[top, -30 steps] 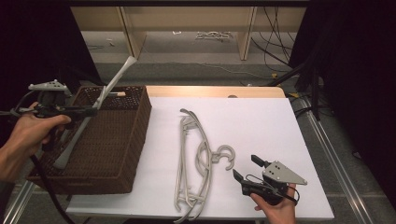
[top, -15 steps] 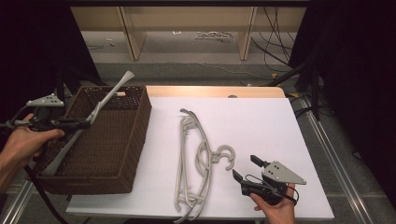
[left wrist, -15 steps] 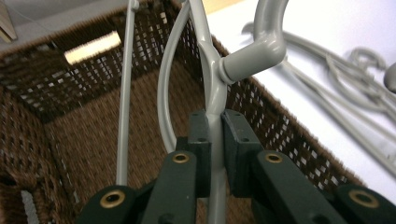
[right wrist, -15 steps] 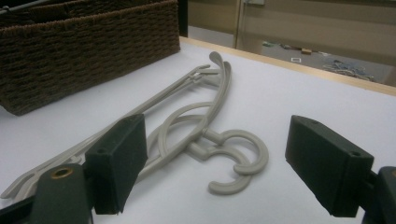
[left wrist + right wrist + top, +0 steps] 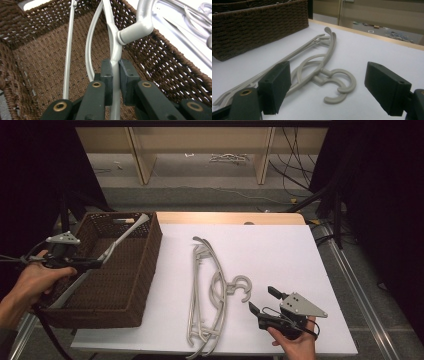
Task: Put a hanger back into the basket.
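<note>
A grey plastic hanger [image 5: 125,234] slants over the brown wicker basket [image 5: 150,255] at the table's left. My left gripper [image 5: 97,264] is shut on it near its middle. In the left gripper view the pads [image 5: 107,72] pinch the hanger's flat bar [image 5: 112,30] above the basket's woven wall [image 5: 175,62]. Its hook stands up at the right, and the thin lower bar reaches down inside the basket. A pile of grey hangers [image 5: 212,290] lies on the white table top. My right gripper [image 5: 262,300] rests open just right of their hooks [image 5: 337,85], with nothing between its pads.
The white table top [image 5: 280,250] spreads out to the right of the hangers. Along its far edge runs a wooden strip [image 5: 225,217]. Beyond the table are wooden shelf legs, floor cables and another hanger [image 5: 227,157] on the floor.
My left gripper has sunk with the hanger, so its far end now lies low at the basket's far rim. The right gripper has stayed still.
</note>
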The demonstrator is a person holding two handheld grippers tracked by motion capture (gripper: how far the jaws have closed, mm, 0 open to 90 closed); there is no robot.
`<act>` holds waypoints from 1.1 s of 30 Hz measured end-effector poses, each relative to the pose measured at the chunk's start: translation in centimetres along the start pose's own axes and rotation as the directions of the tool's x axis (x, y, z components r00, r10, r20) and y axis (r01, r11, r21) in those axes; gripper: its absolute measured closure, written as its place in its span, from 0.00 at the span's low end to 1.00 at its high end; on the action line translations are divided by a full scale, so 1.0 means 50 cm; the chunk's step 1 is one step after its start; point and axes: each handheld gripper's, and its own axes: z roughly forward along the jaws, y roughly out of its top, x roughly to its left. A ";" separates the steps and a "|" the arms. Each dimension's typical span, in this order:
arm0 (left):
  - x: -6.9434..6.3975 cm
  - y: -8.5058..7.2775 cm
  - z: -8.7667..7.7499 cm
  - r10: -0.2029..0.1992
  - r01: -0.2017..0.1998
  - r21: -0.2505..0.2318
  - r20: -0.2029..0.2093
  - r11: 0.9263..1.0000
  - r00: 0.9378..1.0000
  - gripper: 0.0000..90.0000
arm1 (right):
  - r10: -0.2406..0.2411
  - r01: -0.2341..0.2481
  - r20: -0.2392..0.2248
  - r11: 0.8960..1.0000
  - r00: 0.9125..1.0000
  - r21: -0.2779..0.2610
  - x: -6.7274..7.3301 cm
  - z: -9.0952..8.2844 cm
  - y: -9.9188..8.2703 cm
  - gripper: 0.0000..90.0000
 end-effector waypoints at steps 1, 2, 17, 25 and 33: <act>-0.003 -0.003 0.012 -0.002 0.002 0.006 -0.007 1.000 1.000 0.91 | 0.002 -0.002 -0.001 1.000 1.000 0.007 0.000 -0.001 0.000 0.25; -0.004 -0.005 0.018 -0.007 0.007 0.002 -0.005 1.000 1.000 0.91 | -0.001 0.001 -0.001 1.000 1.000 0.001 0.000 0.000 -0.001 0.25; -0.011 -0.016 0.091 0.028 -0.026 0.133 -0.017 0.991 0.999 0.90 | -0.011 0.011 0.006 1.000 1.000 0.020 0.000 -0.004 0.001 0.25; -0.006 -0.036 0.115 0.007 -0.008 0.170 0.003 0.985 1.000 0.89 | -0.011 0.011 0.010 1.000 1.000 0.011 0.000 -0.003 0.001 0.25; -0.008 -0.033 0.089 -0.026 0.027 0.115 -0.010 0.993 1.000 0.77 | -0.015 0.015 0.008 1.000 1.000 0.014 0.001 -0.003 0.001 0.25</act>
